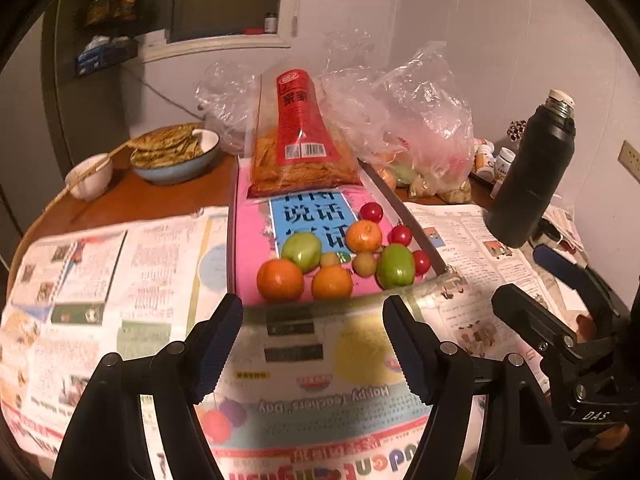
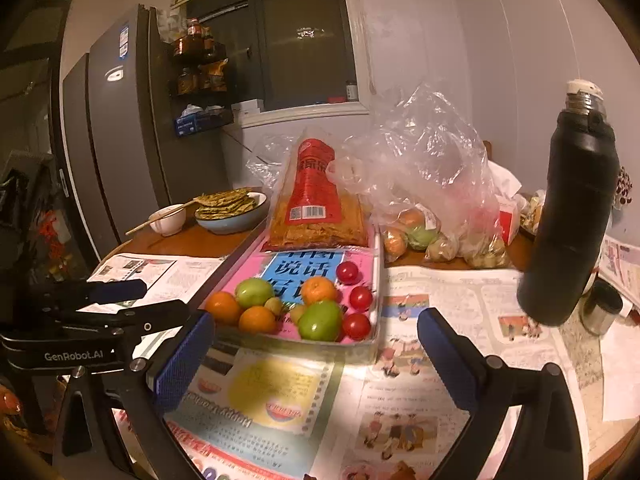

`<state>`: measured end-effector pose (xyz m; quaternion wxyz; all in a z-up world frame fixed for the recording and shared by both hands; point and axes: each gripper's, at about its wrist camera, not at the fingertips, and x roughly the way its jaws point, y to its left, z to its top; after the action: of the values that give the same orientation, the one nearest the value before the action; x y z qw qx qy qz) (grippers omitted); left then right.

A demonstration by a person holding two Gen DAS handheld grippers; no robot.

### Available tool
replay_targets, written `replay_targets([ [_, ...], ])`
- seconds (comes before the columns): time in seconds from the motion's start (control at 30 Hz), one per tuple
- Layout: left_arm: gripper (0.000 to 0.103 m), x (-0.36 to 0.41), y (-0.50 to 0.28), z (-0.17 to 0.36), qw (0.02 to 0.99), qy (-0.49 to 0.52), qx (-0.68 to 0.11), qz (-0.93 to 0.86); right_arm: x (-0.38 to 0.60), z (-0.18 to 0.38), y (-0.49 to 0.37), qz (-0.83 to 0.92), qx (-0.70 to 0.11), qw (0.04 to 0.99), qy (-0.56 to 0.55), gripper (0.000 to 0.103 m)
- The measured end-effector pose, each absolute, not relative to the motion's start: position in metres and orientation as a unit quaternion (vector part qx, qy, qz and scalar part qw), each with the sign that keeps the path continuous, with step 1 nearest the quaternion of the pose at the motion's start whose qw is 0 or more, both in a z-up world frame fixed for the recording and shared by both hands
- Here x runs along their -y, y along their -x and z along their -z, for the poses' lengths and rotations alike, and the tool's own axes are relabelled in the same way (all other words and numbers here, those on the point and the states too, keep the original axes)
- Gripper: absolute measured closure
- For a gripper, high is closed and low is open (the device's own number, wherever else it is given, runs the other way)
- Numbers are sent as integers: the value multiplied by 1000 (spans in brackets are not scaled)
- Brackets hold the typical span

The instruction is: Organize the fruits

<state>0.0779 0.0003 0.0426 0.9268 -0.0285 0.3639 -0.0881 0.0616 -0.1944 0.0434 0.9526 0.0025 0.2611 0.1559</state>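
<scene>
1. The left gripper (image 1: pixel 313 344) stands open and empty, its fingers over newspaper (image 1: pixel 120 280), just short of the tray (image 1: pixel 412 294).
2. The right gripper (image 2: pixel 316 360) gapes wide, also empty.
3. The fruits lie clustered at the tray's near end, straight ahead of both grippers; oranges (image 1: pixel 280 279) sit closest to the left fingers, cherry tomatoes (image 2: pixel 356 326) nearest the right.
4. The tray's long axis runs away from both, toward the snack bag (image 1: pixel 304 140).
</scene>
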Motion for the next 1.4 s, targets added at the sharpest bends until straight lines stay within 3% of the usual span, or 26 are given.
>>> replay_targets([
  [0.47,29,5,-53,-2,915,29,-397,71,197,-4,-45,-143,-328,933,-26,1],
  [1.4,29,13,-51,5,912,14,-404,67,191,9,-45,-140,-340,930,-24,1],
])
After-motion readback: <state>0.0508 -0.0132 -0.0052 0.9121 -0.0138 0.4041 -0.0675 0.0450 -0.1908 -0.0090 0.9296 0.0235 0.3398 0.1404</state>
